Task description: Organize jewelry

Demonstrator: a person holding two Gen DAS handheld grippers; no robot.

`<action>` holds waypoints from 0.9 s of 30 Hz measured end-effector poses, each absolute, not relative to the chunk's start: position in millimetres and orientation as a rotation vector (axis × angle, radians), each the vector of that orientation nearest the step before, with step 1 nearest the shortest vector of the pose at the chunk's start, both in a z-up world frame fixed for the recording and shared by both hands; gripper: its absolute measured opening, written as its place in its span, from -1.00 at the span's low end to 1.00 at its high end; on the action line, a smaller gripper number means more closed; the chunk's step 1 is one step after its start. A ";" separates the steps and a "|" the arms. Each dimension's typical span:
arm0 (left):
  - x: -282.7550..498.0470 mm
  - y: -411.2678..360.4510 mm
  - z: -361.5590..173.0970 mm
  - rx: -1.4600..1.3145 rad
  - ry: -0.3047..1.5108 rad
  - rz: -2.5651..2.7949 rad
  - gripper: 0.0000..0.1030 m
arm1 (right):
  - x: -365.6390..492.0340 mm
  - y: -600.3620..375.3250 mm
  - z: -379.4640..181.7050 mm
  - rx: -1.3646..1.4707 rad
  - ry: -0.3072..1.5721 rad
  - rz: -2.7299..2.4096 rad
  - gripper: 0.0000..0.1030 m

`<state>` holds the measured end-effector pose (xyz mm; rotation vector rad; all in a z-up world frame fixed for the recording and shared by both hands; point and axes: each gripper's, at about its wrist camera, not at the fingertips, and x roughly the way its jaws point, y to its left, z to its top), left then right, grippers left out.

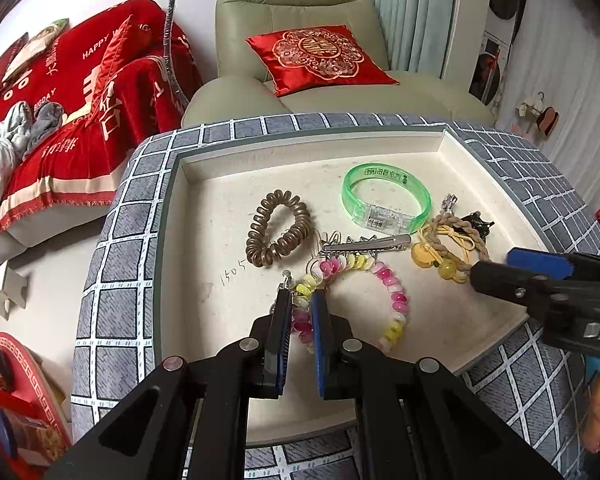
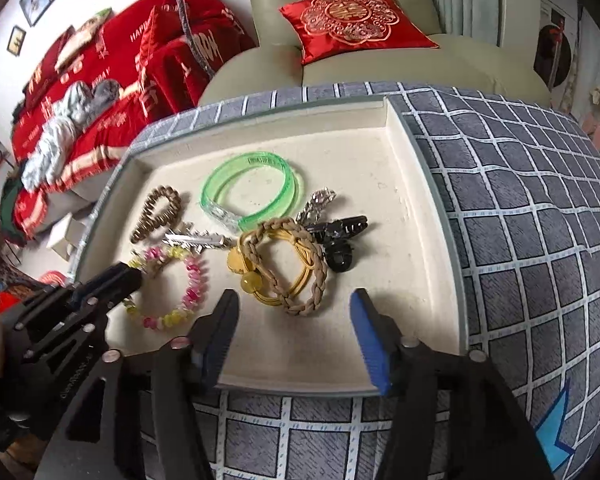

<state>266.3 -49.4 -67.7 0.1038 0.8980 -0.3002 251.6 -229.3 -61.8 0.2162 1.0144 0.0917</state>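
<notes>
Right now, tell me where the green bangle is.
The green bangle lies toward the far side of the cream tray, right of the brown spiral hair tie and just beyond the silver hair clip.

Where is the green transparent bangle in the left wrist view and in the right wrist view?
Left wrist view: green bangle lies in the upper right part of the tray.
Right wrist view: green bangle sits near the centre, toward the far wall of the tray.
Shared landmark: the silver hair clip lies just in front of it.
</notes>
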 end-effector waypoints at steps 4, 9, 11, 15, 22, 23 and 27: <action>266.8 -49.0 -67.6 0.101 0.903 -0.291 -0.49 | 241.2 -237.8 -54.0 0.263 0.976 0.100 0.49; 264.9 -53.1 -66.5 0.126 0.899 -0.260 -0.49 | 231.5 -243.6 -50.7 0.277 0.959 0.091 0.49; 263.6 -56.9 -65.2 0.150 0.887 -0.252 -0.49 | 228.7 -246.5 -49.5 0.289 0.953 0.088 0.49; 265.6 -58.9 -64.7 0.157 0.891 -0.248 -0.48 | 223.9 -252.2 -44.8 0.307 0.941 0.085 0.49; 264.7 -60.8 -60.1 0.176 0.879 -0.244 -0.48 | 219.8 -256.6 -38.7 0.314 0.926 0.082 0.49; 264.1 -61.6 -58.6 0.184 0.873 -0.243 -0.48 | 220.1 -256.8 -38.3 0.315 0.926 0.081 0.49; 263.2 -62.0 -53.6 0.198 0.860 -0.229 -0.48 | 220.9 -256.7 -39.0 0.316 0.937 0.074 0.49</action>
